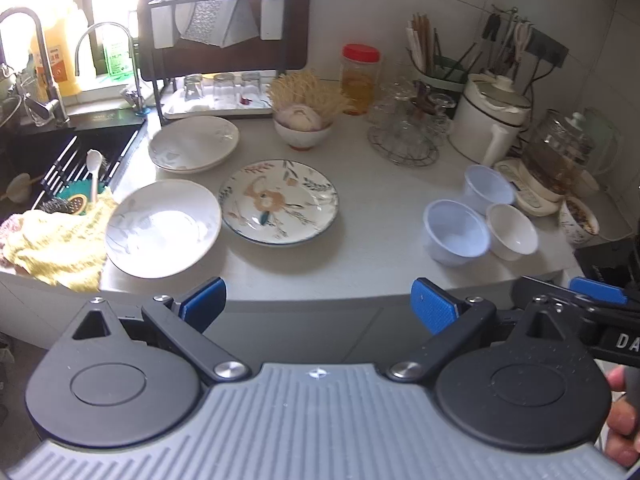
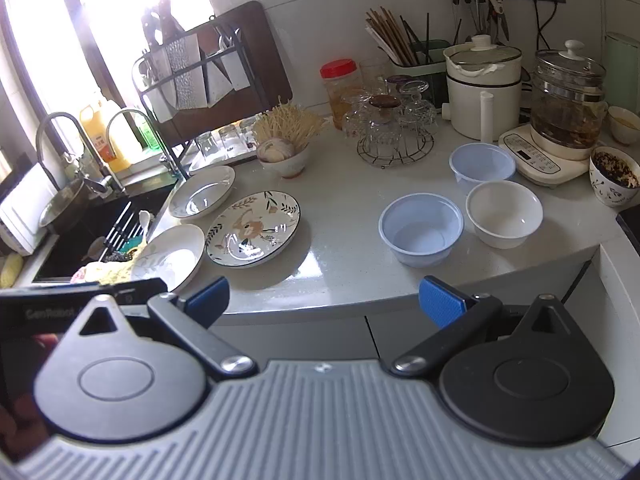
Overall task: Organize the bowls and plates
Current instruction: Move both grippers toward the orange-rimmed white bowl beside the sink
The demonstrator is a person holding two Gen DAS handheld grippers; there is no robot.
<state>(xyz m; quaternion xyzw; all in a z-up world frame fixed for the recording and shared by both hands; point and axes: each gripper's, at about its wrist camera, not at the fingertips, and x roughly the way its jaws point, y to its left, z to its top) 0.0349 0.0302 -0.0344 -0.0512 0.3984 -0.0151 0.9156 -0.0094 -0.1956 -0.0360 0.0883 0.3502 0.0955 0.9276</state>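
Observation:
On the pale counter point(image 1: 360, 240) point(image 2: 344, 252) lie a flowered plate point(image 1: 279, 202) point(image 2: 253, 229), a white plate point(image 1: 162, 227) point(image 2: 170, 258) near the front left, and a white deep plate point(image 1: 194, 143) point(image 2: 201, 197) by the sink. To the right stand two pale blue bowls point(image 1: 456, 232) point(image 2: 421, 229), point(image 1: 488, 188) point(image 2: 482, 166) and a white bowl point(image 1: 512, 231) point(image 2: 504, 213). My left gripper point(image 1: 318, 306) is open, held off the counter's front edge, empty. My right gripper point(image 2: 324, 300) is open too, empty, in front of the counter edge.
A sink point(image 1: 60, 160) with a rack, spoon and yellow cloth point(image 1: 60, 240) sits at the left. Behind are a dish rack point(image 1: 224, 20), a bowl of noodles point(image 1: 304, 128), a red-lidded jar point(image 1: 360, 76), upturned glasses point(image 1: 404, 128), a white pot point(image 1: 492, 116) and a glass kettle point(image 2: 568, 96).

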